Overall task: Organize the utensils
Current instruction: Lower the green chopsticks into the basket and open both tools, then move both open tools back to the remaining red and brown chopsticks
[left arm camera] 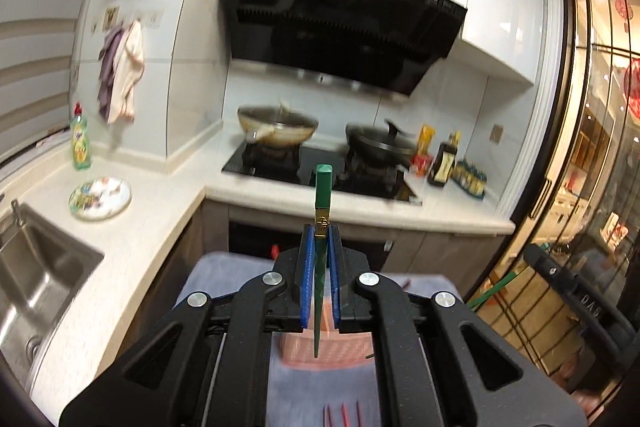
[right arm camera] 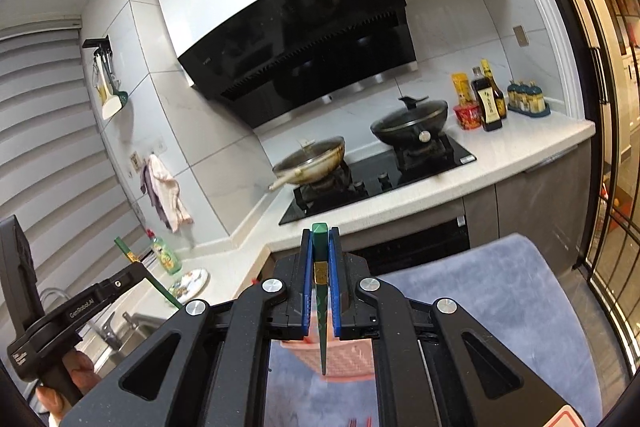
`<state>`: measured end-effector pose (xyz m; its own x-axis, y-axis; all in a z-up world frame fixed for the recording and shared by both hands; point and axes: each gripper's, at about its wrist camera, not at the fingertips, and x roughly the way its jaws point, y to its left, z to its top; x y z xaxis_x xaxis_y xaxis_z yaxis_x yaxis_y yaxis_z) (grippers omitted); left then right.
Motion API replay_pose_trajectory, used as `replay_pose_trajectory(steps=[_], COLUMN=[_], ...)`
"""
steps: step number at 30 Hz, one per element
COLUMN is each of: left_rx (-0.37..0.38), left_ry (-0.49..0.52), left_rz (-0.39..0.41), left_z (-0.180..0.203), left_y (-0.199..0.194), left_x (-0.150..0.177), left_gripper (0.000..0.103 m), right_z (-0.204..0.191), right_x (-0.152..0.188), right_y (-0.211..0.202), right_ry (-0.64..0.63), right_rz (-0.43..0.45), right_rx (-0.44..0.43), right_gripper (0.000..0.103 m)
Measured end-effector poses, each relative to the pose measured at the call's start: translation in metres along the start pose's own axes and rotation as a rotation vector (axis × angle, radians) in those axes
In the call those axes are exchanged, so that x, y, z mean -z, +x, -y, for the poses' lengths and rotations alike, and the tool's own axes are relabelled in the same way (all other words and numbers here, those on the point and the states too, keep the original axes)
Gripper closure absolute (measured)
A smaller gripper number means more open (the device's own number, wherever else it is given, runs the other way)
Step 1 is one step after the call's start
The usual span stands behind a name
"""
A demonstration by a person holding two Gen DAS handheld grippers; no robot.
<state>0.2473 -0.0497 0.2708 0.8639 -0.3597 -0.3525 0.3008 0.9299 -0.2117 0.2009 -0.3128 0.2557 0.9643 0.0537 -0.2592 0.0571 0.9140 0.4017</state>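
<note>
Grey-blue soft mat (right arm camera: 480, 291) as the work surface, pink woven basket (right arm camera: 348, 355) standing on it, thin red sticks (left arm camera: 343, 415) (chopsticks perhaps) lying nearby

Both grippers are built from black linkage arms joined by silver round screws. The fingers (left arm camera: 307, 283) are lined with blue ribbed pads. White lettering is printed on the left gripper (right arm camera: 80, 311).

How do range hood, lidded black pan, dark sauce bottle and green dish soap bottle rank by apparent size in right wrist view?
1. Range hood
2. Lidded black pan
3. Dark sauce bottle and green dish soap bottle: look alike in size, unranked.
</note>
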Motion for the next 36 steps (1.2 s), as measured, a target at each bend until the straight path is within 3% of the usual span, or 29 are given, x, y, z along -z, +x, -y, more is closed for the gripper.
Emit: replay_pose_trajectory(steps=[3,7,19,27,30,36], left_rx=[0.008,0.007,-0.018,-0.036,-0.042,-0.05], left_ry=[-0.006,-0.014,-0.025,-0.018,-0.013,-0.005], left_rz=[0.026,0.002,-0.136,-0.186,-0.181,-0.151], left_z=[0.003,0.001,-0.012,-0.013,-0.011,-0.008], left_y=[0.019,0.047,0.114,0.13,0.127,0.111], left_x=[-0.015,-0.016,0.031,0.049,0.05,0.046], left_gripper=[0.096,0.096,0.096,0.096,0.095,0.069], right_z=[-0.001,0.005,0.03,0.029,0.026,0.02], right_x=[-0.01,-0.01,0.028,0.042,0.041,0.035], right_y=[0.02,0.051,0.115,0.126,0.121,0.1], right_ry=[0.0,-0.005,-0.012,-0.033,-0.04,-0.038], right_rz=[0.012,-0.005,-0.143,-0.175,-0.167,-0.138], right_rx=[0.013,0.043,0.101,0.106,0.102,0.077], right_gripper=[0.096,0.096,0.096,0.096,0.089,0.089])
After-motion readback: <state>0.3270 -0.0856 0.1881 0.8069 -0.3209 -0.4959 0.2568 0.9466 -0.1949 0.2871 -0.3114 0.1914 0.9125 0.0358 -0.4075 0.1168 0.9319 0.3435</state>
